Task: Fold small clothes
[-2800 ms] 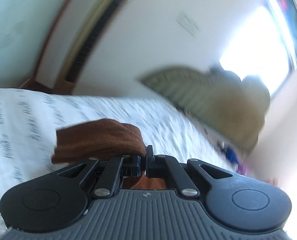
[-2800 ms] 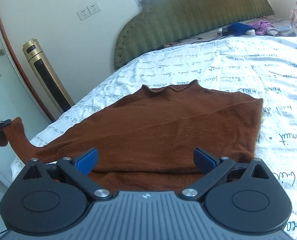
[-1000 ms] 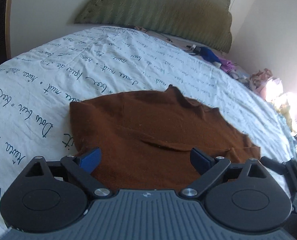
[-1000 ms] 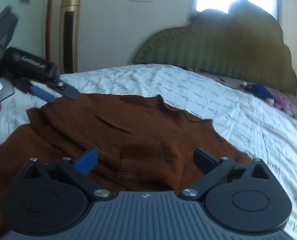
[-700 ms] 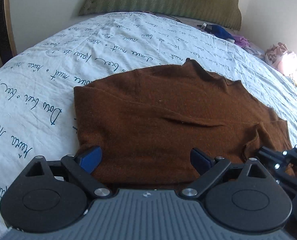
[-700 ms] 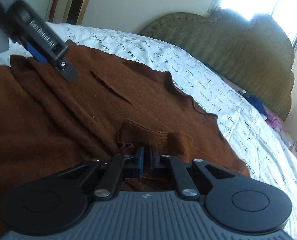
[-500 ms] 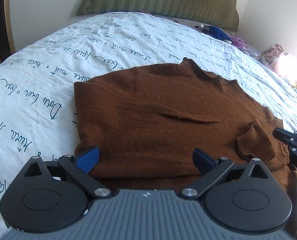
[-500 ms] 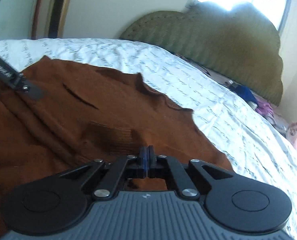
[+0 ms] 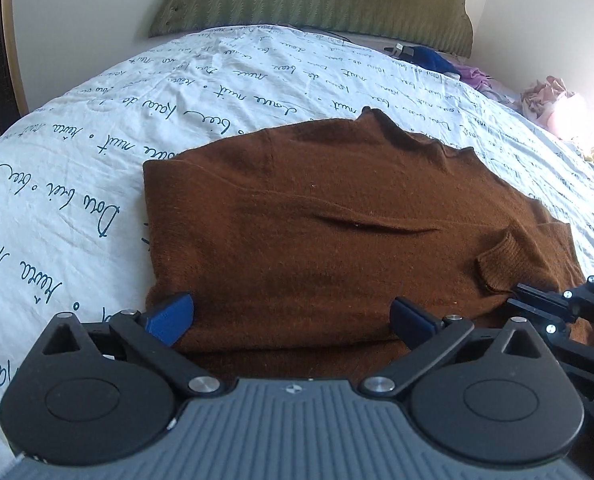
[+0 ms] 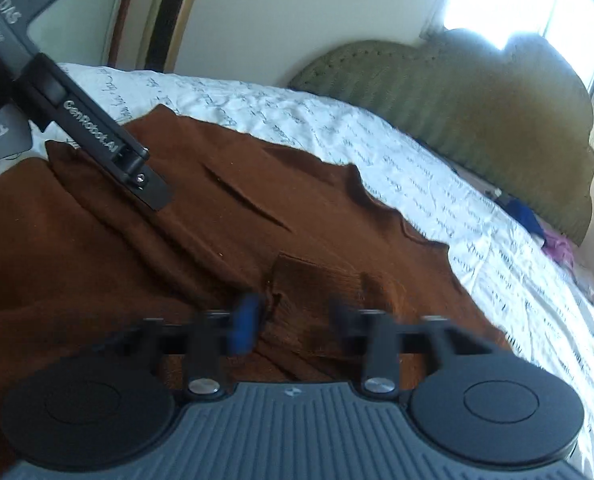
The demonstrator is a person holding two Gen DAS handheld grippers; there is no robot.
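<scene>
A brown knit sweater (image 9: 317, 232) lies flat on the bed, sleeves folded in over the body; it also shows in the right wrist view (image 10: 217, 240). Its ribbed cuff (image 9: 501, 260) rests on the right side, seen close up in the right wrist view (image 10: 317, 276). My left gripper (image 9: 291, 314) is open and empty just above the sweater's near edge. My right gripper (image 10: 293, 320) is open with blurred fingers, right behind the cuff. Its fingers (image 9: 545, 304) show at the right edge of the left wrist view. The left gripper's finger (image 10: 137, 176) shows over the sweater in the right wrist view.
The bed has a white sheet with blue script (image 9: 77, 184) and a green padded headboard (image 9: 317, 0). Blue and purple clothes (image 9: 437, 60) lie near the headboard. A tall gold and black appliance (image 10: 169, 16) stands by the wall.
My right gripper was shut on the cuff half a second ago and has now opened, letting the cuff lie on the sweater. My left gripper stays open over the near edge.
</scene>
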